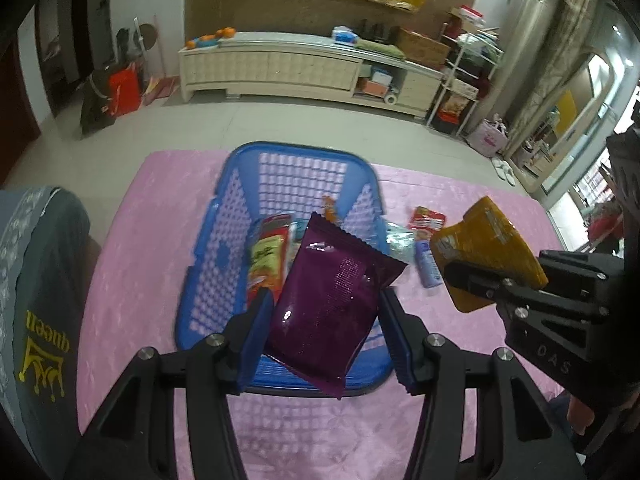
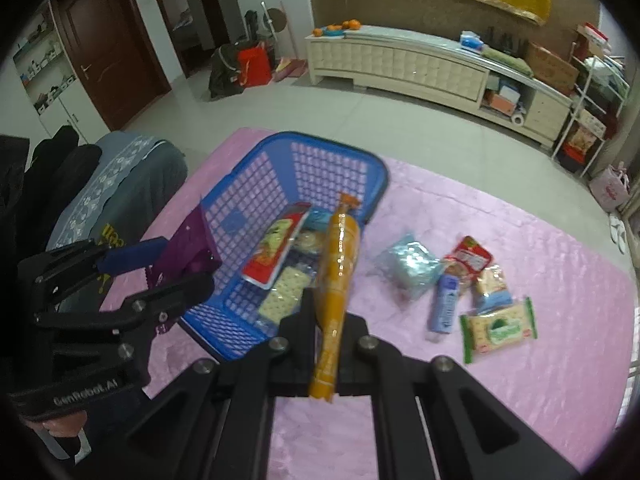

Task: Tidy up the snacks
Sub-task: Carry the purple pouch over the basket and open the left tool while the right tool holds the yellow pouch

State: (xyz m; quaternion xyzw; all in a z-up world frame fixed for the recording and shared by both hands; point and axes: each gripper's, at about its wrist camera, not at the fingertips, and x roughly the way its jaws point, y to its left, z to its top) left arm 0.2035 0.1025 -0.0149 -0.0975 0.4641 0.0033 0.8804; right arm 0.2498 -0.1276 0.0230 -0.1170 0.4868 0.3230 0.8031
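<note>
Care now: left tongs (image 1: 324, 320) grip the purple packet (image 1: 332, 300), right tongs (image 2: 328, 320) pinch the orange packet (image 2: 338, 272) — release both low inside the blue basket (image 1: 296, 152), not from height.

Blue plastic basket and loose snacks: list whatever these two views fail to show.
- Blue plastic basket: in the left wrist view the purple foil packet covers much of its floor.
- Orange foil packet: right wrist view, edge-on and blurred; print unreadable.
- Small blue tube on the pink tablecloth: label too small.
- Right gripper: body cut off by the frame edge in the left wrist view.
</note>
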